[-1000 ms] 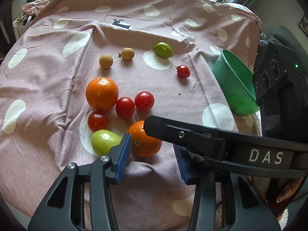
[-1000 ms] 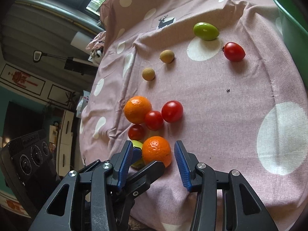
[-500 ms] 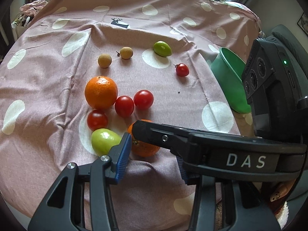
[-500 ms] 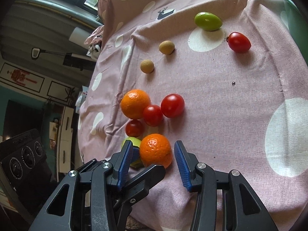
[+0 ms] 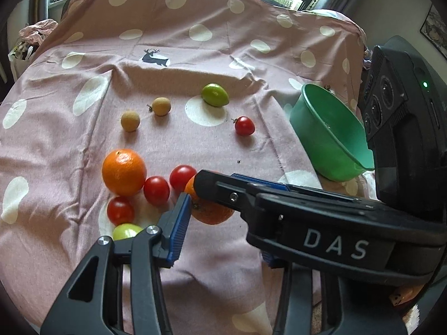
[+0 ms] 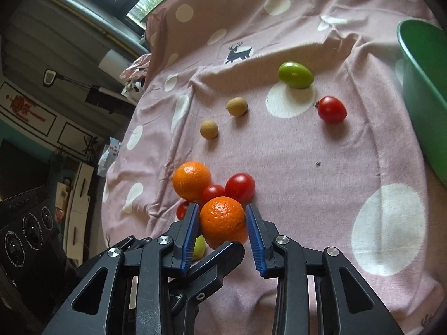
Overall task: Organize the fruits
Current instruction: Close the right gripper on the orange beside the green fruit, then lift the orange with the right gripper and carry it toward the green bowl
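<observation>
Fruits lie on a pink dotted cloth [image 5: 69,145]. My right gripper [image 6: 223,223] is shut on the near orange [image 6: 223,220], both blue pads touching its sides; it also shows in the left wrist view [image 5: 212,213], partly hidden by the right gripper's finger. A second orange [image 5: 123,171] sits left with three red tomatoes [image 5: 156,190] beside it and a green fruit [image 5: 125,231]. My left gripper [image 5: 223,231] is open and empty just behind the held orange. A green bowl [image 5: 329,136] stands at the right.
Farther back lie two small brown fruits [image 5: 130,121], a green fruit [image 5: 215,95] and a lone red tomato [image 5: 244,125]. The right gripper's body [image 5: 405,145] stands beside the bowl. The cloth's front edge is close below both grippers.
My right gripper has moved forward around the near orange and closed its pads on it. The left gripper has shifted slightly and stays open.
</observation>
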`<state>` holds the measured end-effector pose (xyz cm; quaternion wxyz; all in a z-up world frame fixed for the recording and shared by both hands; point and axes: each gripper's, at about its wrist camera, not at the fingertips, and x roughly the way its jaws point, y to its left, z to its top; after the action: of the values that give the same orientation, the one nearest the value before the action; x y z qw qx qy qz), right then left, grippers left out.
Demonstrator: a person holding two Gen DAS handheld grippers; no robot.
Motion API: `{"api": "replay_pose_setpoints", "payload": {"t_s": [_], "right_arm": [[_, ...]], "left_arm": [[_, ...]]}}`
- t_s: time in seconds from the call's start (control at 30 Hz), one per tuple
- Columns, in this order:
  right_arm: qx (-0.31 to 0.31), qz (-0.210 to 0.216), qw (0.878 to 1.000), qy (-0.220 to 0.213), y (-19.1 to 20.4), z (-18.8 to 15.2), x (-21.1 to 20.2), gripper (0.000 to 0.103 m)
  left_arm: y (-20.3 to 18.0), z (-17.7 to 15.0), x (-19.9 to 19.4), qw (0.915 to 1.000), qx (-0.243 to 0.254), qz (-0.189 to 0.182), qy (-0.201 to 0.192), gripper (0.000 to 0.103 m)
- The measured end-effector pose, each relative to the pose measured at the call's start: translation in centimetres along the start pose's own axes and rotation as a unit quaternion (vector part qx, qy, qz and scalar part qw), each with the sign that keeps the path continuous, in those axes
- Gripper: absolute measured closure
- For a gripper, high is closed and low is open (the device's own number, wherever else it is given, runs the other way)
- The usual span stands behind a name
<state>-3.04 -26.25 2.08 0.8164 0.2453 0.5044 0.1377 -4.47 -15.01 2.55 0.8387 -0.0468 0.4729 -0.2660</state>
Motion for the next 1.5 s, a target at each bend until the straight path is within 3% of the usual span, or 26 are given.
{"api": "replay_pose_setpoints", "payload": {"t_s": [0.27, 0.4, 0.57, 0.67, 0.8, 1.03, 1.5], "right_arm": [[-0.01, -0.063, 0.998, 0.003, -1.3, 5.1, -0.1, 0.066], [0.007, -0.063, 0.998, 0.012, -3.4, 5.8, 1.2, 0.071], [0.004, -0.081, 0.997, 0.014, -3.6, 5.8, 2.0, 0.071], [0.007, -0.089, 0.996, 0.01, -3.5, 6.0, 2.3, 0.071], [0.026, -0.075, 0.997, 0.006, -4.3, 6.0, 2.3, 0.07], [0.066, -0.045, 0.997, 0.002, -5.7, 6.1, 2.1, 0.07], [0.096, -0.002, 0.995, 0.018, -6.5, 6.2, 3.6, 0.06]], "left_arm": [[-1.4, 5.1, 3.8, 0.9994, 0.017, -0.01, 0.029, 0.065], [-0.7, 4.9, 6.2, 0.9982, 0.013, -0.031, 0.05, 0.065], [0.3, 4.9, 5.9, 0.9981, -0.002, -0.041, 0.046, 0.063], [1.4, 4.8, 6.2, 0.9986, -0.021, -0.012, 0.048, 0.064], [2.3, 4.9, 6.5, 0.9971, -0.05, -0.026, 0.05, 0.063], [1.7, 4.8, 8.1, 0.9962, -0.057, -0.029, 0.058, 0.061], [1.8, 4.8, 8.4, 0.998, -0.049, -0.013, 0.037, 0.064]]}}
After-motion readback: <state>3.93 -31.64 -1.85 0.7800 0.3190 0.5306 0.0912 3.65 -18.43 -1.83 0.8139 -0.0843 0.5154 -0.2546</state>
